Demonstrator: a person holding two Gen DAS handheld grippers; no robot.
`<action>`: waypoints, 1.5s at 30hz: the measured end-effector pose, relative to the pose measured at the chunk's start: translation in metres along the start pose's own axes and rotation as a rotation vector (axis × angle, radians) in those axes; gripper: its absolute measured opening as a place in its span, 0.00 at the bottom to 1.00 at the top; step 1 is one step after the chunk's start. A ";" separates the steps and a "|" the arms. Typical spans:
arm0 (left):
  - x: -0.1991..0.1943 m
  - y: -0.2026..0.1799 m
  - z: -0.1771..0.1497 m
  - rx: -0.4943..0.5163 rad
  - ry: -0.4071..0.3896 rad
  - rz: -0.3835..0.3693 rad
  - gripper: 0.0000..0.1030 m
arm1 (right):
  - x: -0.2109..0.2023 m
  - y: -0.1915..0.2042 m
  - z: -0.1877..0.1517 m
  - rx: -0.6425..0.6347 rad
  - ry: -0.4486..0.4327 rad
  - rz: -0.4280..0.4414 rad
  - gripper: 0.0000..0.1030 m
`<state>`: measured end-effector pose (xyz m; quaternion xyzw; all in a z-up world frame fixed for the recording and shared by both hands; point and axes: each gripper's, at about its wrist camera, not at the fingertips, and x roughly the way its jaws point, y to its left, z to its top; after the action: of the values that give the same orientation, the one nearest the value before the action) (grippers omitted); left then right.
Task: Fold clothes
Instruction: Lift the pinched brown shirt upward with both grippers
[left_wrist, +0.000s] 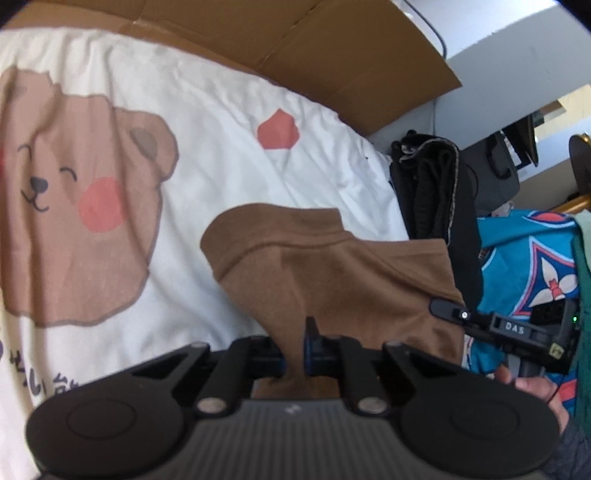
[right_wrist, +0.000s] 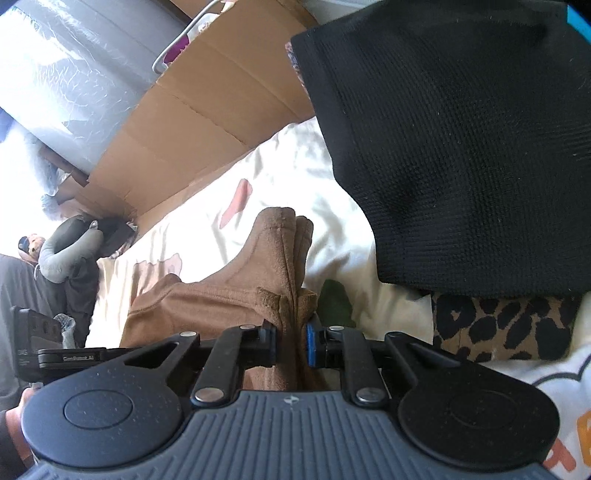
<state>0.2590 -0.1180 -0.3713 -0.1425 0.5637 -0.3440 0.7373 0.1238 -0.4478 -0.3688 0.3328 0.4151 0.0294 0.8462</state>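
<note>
On a bed with a bear-print sheet (left_wrist: 229, 110), both tools, left (left_wrist: 294, 350) and right (right_wrist: 291, 341), pinch a brown garment (left_wrist: 332, 266), lifted for folding; next, carry the held edge over evenly.

Brown garment (left_wrist: 332, 273), bunched, lifted above the bear-print sheet (left_wrist: 221, 122)

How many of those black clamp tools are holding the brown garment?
2. The left gripper pinches one bunched part of the brown garment; the right gripper pinches another bunched part, beside the black knit.
</note>
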 end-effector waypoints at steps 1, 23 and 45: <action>-0.002 -0.003 -0.001 0.004 -0.002 0.005 0.08 | -0.001 0.002 -0.001 -0.003 -0.002 -0.006 0.13; -0.086 -0.106 -0.024 0.159 0.049 0.149 0.08 | -0.104 0.094 -0.015 -0.137 0.000 -0.074 0.13; -0.213 -0.273 0.023 0.308 -0.223 0.056 0.08 | -0.291 0.210 0.036 -0.158 -0.288 -0.099 0.13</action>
<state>0.1581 -0.1765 -0.0445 -0.0494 0.4232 -0.3875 0.8175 0.0071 -0.3994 -0.0311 0.2449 0.3020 -0.0278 0.9209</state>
